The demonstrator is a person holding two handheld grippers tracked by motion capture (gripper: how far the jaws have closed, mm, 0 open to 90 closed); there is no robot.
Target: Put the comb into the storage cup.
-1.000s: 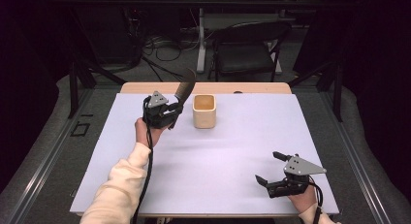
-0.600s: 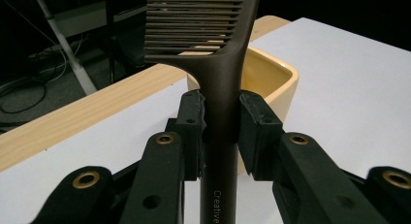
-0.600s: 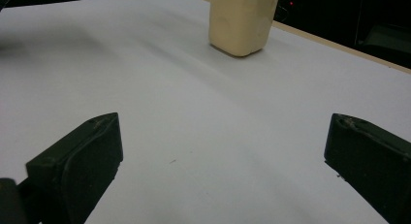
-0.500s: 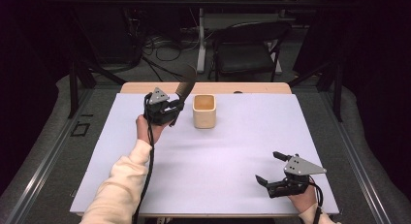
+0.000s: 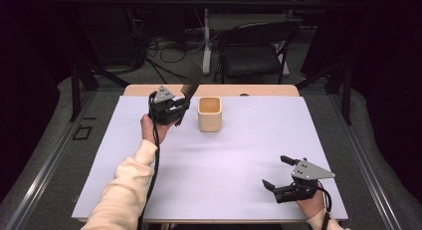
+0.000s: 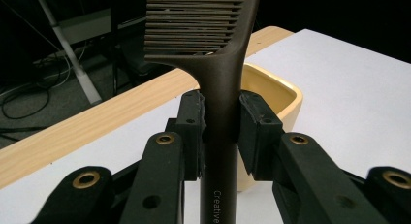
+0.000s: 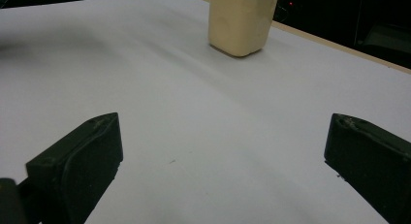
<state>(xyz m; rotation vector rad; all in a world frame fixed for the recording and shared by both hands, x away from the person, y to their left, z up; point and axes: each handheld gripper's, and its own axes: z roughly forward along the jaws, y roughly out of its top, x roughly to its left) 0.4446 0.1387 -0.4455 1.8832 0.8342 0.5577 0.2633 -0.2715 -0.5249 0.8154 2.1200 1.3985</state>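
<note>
The left gripper point(image 5: 180, 109) is up off the table at the far left of the white sheet point(image 5: 219, 180), its pads clamped on the handle of a dark brown comb point(image 6: 219, 88). It's a slim thing, matte, with a narrow straight handle that widens into a block of fine, close-set teeth; small pale lettering runs along the handle down near the gripper's body, though I can't read all of it from here. The comb stands tilted, teeth end highest, leaning toward the far edge of the table point(image 5: 149, 90) and just beside the cream cup point(image 5: 209, 114). The cup is squarish with rounded corners and its mouth is open; it sits on the sheet near the far edge, close to the right of the gripper, apart from it. Over on the near right corner the right gripper point(image 5: 277, 172) rests low by the sheet's front edge, jaws spread wide with nothing between them, pointing toward the cup. Between the two grippers lies a broad bare stretch of sheet. A strip of bare wood shows beyond the sheet at the far side.
</note>
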